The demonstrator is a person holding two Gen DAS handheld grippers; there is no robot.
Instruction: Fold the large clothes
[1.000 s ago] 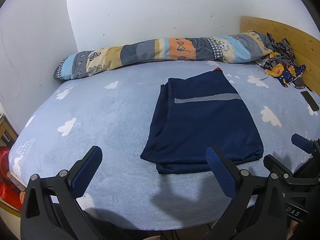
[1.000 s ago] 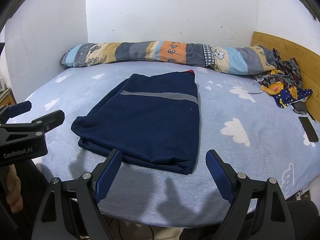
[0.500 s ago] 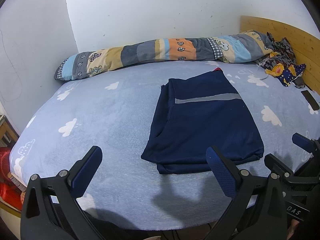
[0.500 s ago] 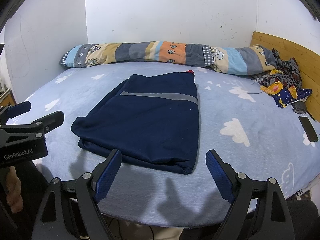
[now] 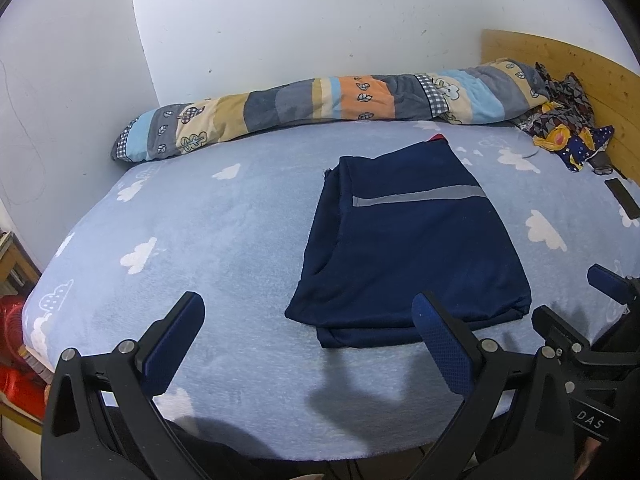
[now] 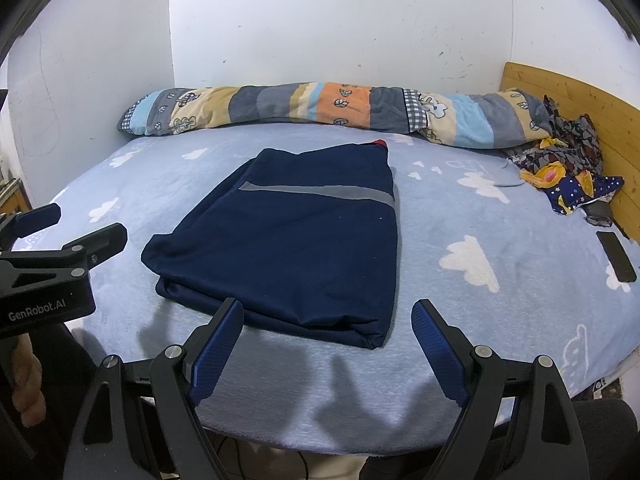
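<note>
Your left gripper (image 5: 308, 328) and right gripper (image 6: 328, 332) both hang wide apart and empty, just short of the near edge of the folded navy garment (image 6: 292, 236), which lies flat mid-bed (image 6: 500, 320), apart from the rolled quilt (image 6: 320, 110).

White, lightly scuffed walls (image 6: 320, 20) fill the top of the frame. A wooden headboard (image 6: 580, 96) stands at the upper right. A bed (image 6: 500, 208) with a pale blue, cloud-patterned cover spans the middle and bottom.
</note>
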